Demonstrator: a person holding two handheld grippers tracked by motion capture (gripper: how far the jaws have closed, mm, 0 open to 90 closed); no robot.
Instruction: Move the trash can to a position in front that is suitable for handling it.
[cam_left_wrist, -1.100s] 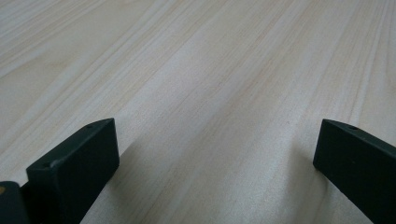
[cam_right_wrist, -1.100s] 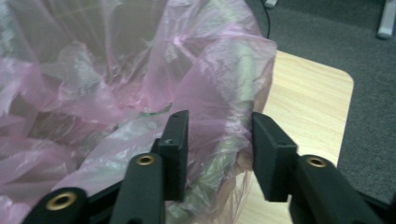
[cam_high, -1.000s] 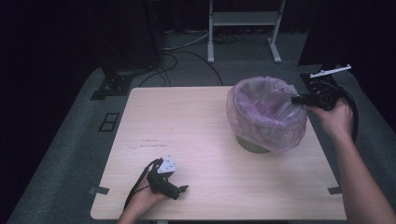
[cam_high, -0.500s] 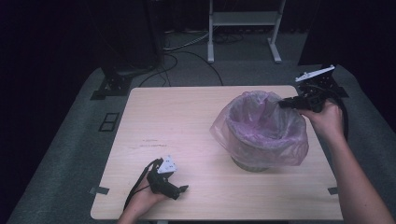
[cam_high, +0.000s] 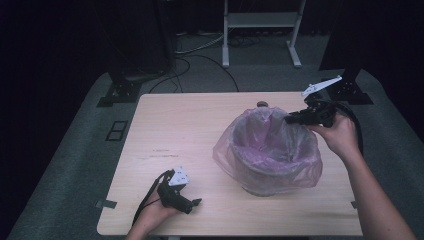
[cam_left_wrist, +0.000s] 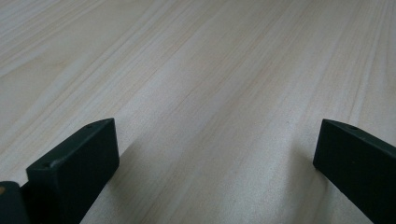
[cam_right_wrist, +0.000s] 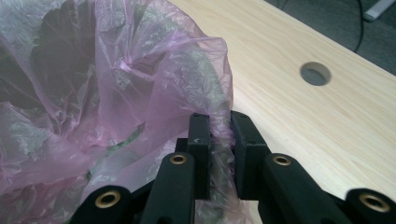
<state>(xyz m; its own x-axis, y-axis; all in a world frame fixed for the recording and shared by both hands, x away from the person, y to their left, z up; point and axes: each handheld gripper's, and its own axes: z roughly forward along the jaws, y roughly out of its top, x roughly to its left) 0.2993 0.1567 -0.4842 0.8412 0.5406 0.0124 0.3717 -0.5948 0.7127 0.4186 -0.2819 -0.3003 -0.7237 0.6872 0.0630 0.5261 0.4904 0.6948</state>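
The right gripper (cam_right_wrist: 219, 140) has just closed on the pink bag (cam_high: 270, 150) rim and dragged bag and bin (cam_high: 260, 186) toward the table's (cam_high: 190, 130) near edge, likely to settle the liner. The left gripper (cam_high: 192, 203) rests open on the table, empty.

Pink bag (cam_high: 270, 150), pale wood-grain table (cam_high: 175, 130), black tongs (cam_right_wrist: 219, 135).

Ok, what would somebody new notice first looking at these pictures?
Probably the crinkled pink plastic bag lining a bin on the right half of the wooden table. Next, the right gripper pinching the bag's rim at the far right edge. The left gripper lies open near the table's front edge.
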